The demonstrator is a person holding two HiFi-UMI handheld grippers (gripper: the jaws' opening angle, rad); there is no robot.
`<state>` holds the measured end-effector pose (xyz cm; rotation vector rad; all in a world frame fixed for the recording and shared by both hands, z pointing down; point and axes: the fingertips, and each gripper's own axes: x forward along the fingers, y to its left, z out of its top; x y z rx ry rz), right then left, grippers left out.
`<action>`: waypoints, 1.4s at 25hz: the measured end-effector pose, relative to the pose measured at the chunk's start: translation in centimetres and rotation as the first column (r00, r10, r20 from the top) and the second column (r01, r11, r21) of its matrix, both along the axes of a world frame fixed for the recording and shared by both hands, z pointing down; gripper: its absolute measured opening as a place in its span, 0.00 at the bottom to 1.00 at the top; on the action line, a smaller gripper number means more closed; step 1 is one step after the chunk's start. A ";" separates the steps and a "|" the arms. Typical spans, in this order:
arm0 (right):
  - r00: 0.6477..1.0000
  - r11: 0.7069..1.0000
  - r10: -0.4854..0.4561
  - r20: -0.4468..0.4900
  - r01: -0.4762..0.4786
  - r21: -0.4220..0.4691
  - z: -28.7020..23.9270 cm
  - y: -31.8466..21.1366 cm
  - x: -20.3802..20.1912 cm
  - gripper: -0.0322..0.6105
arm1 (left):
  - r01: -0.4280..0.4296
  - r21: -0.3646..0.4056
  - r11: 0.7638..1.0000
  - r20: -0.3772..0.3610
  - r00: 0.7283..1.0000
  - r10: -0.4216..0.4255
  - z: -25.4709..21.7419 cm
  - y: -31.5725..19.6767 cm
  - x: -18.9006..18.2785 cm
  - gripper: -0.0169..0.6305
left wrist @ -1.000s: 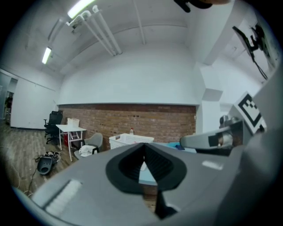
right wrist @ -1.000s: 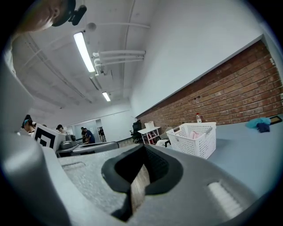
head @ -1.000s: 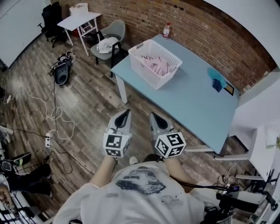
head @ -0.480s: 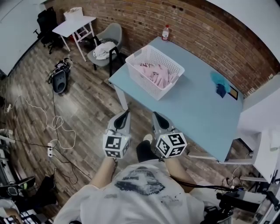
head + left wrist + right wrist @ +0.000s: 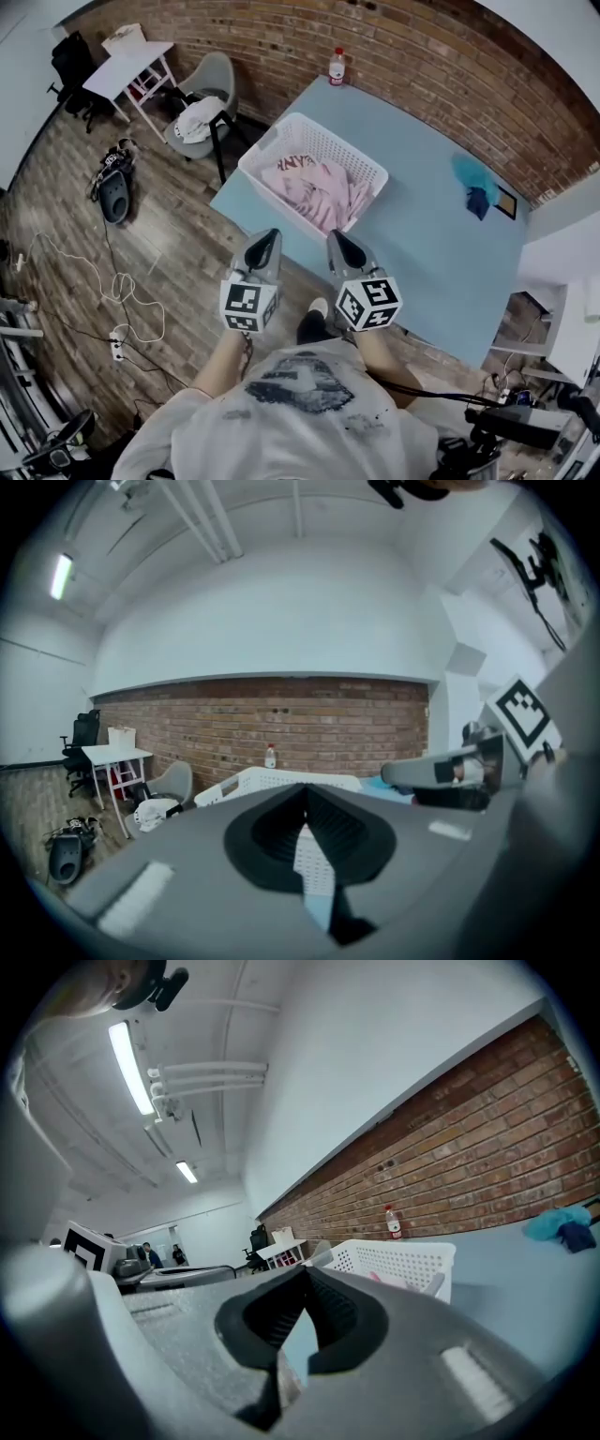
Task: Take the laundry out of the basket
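Observation:
A white perforated basket point(image 5: 281, 150) stands on the near left corner of a light blue table point(image 5: 431, 253), with pink laundry point(image 5: 319, 186) heaped inside. Both grippers hover side by side just short of the table's near edge, pointing at the basket. My left gripper point(image 5: 268, 236) is shut and holds nothing. My right gripper point(image 5: 337, 238) is also shut and holds nothing. In the left gripper view the basket point(image 5: 253, 782) shows just over the closed jaws. In the right gripper view the basket point(image 5: 403, 1258) is ahead to the right, a bit of pink showing inside.
A bottle point(image 5: 336, 67) stands at the table's far edge by the brick wall. A blue cloth point(image 5: 476, 183) and a small frame point(image 5: 511, 202) lie at the table's right. On the floor to the left are a chair with a white garment point(image 5: 199, 111), a white side table point(image 5: 127, 67) and cables point(image 5: 122, 295).
The person has walked towards the table. Both grippers have come from over the open floor up to the table's near edge by the basket. Both stayed shut.

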<state>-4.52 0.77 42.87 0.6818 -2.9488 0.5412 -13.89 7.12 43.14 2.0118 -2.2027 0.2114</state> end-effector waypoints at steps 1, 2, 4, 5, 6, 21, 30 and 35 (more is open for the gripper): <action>1.000 1.000 0.012 -0.001 -0.012 -0.002 0.0 -1.6 -0.4 0.05 | -0.012 -0.003 1.000 0.004 1.000 0.012 -0.2 -1.7 -0.4 0.01; 1.000 1.000 0.021 -0.002 -0.021 -0.003 0.0 -3.2 -0.8 0.05 | -0.023 -0.005 1.000 0.010 1.000 0.023 -0.4 -3.2 -0.9 0.01; 0.999 0.999 0.037 0.003 -0.037 -0.006 -0.2 -6.1 -1.4 0.05 | -0.035 -0.007 0.999 0.023 0.999 0.035 -0.7 -6.0 -1.8 0.01; 0.999 0.999 0.044 0.007 -0.044 -0.007 -0.2 -7.4 -1.6 0.05 | -0.037 -0.010 0.999 0.028 0.999 0.037 -0.9 -7.3 -2.3 0.01; 0.999 0.999 0.052 0.010 -0.052 -0.008 -0.3 -8.6 -1.8 0.05 | -0.041 -0.014 0.999 0.031 0.999 0.041 -1.1 -8.5 -2.7 0.01; 0.954 0.954 0.298 -0.008 -0.298 -0.036 0.9 -18.4 -0.7 0.05 | -0.204 -0.092 0.975 0.010 0.979 0.205 0.6 -20.2 -6.0 0.01; 0.839 0.839 0.541 -0.057 -0.543 -0.030 1.1 -19.5 -0.3 0.05 | -0.484 -0.121 0.867 -0.039 0.875 0.483 2.2 -24.7 -6.0 0.01; 0.765 0.765 0.640 -0.068 -0.643 -0.037 1.6 -18.6 -0.6 0.05 | -0.615 -0.165 0.771 -0.068 0.787 0.614 4.3 -25.2 -5.3 0.01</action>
